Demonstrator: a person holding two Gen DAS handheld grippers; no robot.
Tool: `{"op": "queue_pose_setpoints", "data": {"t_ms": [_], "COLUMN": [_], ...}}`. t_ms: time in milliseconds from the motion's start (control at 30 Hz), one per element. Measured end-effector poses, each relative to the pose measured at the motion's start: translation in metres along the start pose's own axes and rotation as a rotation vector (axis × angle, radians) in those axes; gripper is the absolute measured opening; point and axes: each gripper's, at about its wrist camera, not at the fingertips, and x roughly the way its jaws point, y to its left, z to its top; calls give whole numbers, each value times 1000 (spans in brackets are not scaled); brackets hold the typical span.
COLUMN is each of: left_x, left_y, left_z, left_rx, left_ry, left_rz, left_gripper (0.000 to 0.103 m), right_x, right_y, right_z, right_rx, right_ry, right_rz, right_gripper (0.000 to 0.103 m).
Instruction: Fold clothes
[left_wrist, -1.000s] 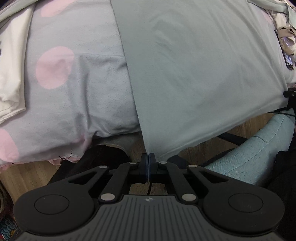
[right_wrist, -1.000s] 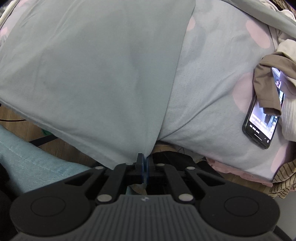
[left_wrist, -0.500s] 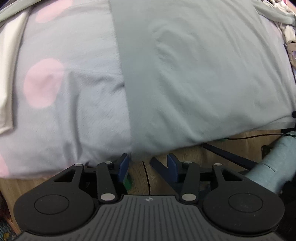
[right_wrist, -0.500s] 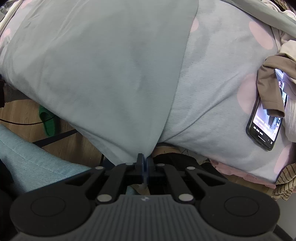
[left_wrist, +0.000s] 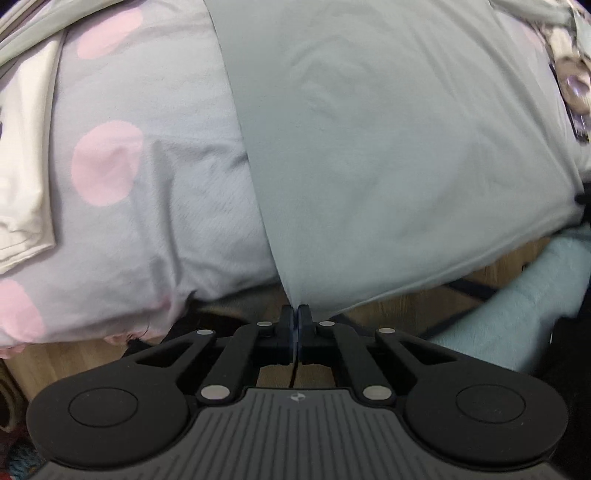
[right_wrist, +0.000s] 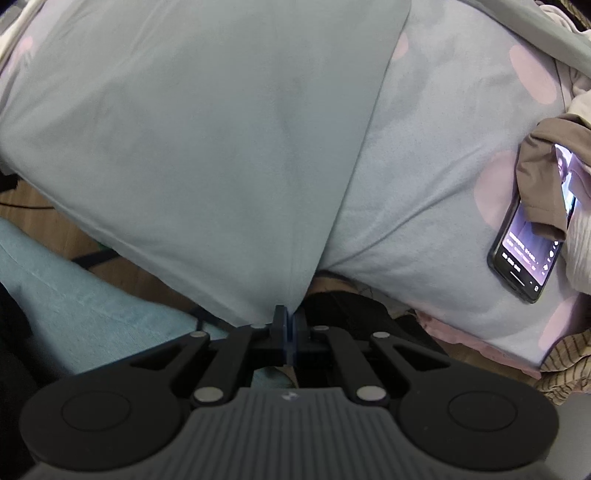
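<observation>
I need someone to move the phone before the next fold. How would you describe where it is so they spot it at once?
Start from the grey bedspread with pink dots; the phone lies on it near its edge, right of the pale green garment. It is the only dark, glossy thing there, its screen lit, and a brown cloth covers its far end.

Polka-dot bed (left_wrist: 155, 229), grey garment (left_wrist: 388, 147), phone (right_wrist: 528, 240)
</observation>
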Motion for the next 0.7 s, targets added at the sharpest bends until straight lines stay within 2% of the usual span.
{"op": "queue_pose_setpoints", "data": {"t_ms": [100, 167, 267, 367, 400, 433, 567, 700], "left_x": [12, 23, 19, 13, 10, 8, 0, -9], "left_y": [-1, -1, 0, 0, 0, 1, 3, 4], "left_z": [-5, -6, -1, 6, 10, 13, 27, 40], "left_rx": [47, 39, 9, -4, -10, -15, -35, -56], "left_ry": [101, 132, 81, 31, 13, -6, -80, -154], "left_rz": [37, 49, 4, -19, -26, -32, -57, -83], "left_gripper": [0, 0, 0, 0, 0, 0, 0, 11], "right_x": [3, 5, 4, 2, 1, -1, -24, -61], "right_y": [-4, -5, -8, 9, 10, 11, -1, -36], "right_z": [0, -1, 1, -4, -5, -4, 1, 5], "right_rx": [-5, -16, -3, -13, -20, -26, 6, 97], "right_ry": [27, 39, 29, 29, 30, 19, -87, -241], "right_rz": [0, -8, -9, -15, -15, -22, -19, -74], "right_gripper": [3, 3, 4, 12, 21, 23, 23, 23]}}
